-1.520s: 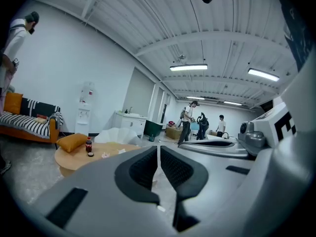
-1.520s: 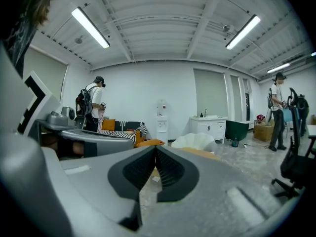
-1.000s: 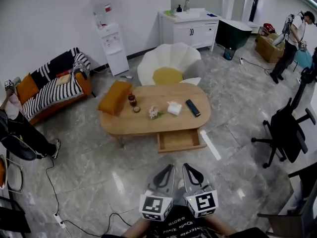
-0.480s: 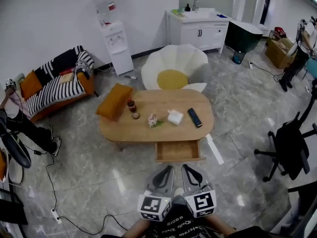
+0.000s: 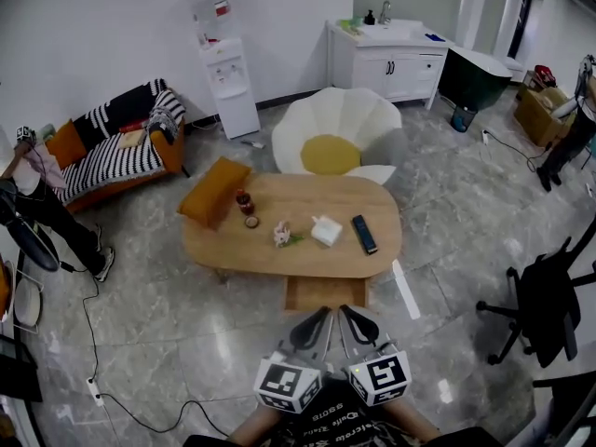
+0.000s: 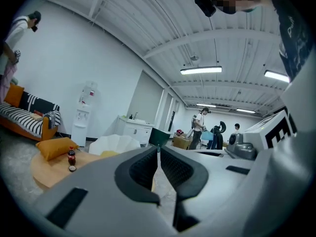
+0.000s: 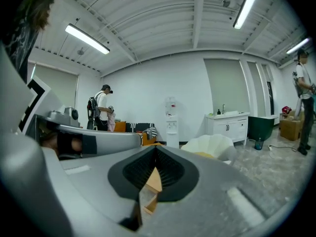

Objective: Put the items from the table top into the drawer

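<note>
An oval wooden table carries a small cola bottle, a round cap, a little flower-like item, a white tissue box and a black remote. Its drawer stands pulled out at the front. My left gripper and right gripper hover side by side just short of the drawer, both shut and empty. In the left gripper view the left gripper has its jaws together, with the bottle far to the left. The right gripper is likewise shut, and the drawer's wood shows behind its pads.
An orange cushion leans on the table's left end. A white petal chair stands behind it. A striped sofa, water dispenser, white cabinet and black office chair ring the room. A cable lies at left.
Both grippers have moved forward together, so the table and its open drawer now lie much nearer to their tips. Both jaws stayed shut.
</note>
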A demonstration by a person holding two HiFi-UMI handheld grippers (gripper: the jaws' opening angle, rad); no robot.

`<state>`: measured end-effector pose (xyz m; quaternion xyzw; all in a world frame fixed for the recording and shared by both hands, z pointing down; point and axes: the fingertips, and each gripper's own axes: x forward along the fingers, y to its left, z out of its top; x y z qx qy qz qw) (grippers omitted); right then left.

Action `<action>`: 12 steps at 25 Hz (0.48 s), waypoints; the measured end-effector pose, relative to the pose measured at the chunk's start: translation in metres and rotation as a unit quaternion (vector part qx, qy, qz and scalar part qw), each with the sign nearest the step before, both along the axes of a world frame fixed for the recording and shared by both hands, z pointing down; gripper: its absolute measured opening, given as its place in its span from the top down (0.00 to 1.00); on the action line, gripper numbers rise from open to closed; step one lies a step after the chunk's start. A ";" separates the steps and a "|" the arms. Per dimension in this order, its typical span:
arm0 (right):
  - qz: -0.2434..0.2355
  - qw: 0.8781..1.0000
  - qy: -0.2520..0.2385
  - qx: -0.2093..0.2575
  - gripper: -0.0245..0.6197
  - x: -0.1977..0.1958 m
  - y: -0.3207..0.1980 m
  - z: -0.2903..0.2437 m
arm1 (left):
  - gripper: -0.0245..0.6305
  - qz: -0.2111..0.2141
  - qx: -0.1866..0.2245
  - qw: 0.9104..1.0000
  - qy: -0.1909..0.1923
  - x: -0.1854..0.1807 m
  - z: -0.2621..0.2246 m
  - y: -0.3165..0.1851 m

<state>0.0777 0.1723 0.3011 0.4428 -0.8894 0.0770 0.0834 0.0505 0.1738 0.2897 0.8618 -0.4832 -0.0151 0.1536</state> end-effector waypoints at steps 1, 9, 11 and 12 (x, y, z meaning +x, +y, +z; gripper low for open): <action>0.000 1.000 0.001 0.001 0.96 0.002 -0.004 0.000 | 0.92 -0.002 0.001 1.000 -0.002 0.002 0.000 -0.003; -0.024 0.999 -0.028 -0.002 0.96 0.004 -0.014 -0.006 | 0.92 -0.016 -0.011 1.000 -0.009 0.003 0.002 -0.016; -0.019 0.999 -0.029 -0.001 0.96 0.005 -0.016 -0.006 | 0.92 -0.011 -0.010 1.000 -0.012 0.006 0.002 -0.017; -0.016 0.999 -0.028 -0.002 0.96 0.005 -0.017 -0.005 | 0.92 -0.009 -0.009 1.000 -0.014 0.007 0.003 -0.019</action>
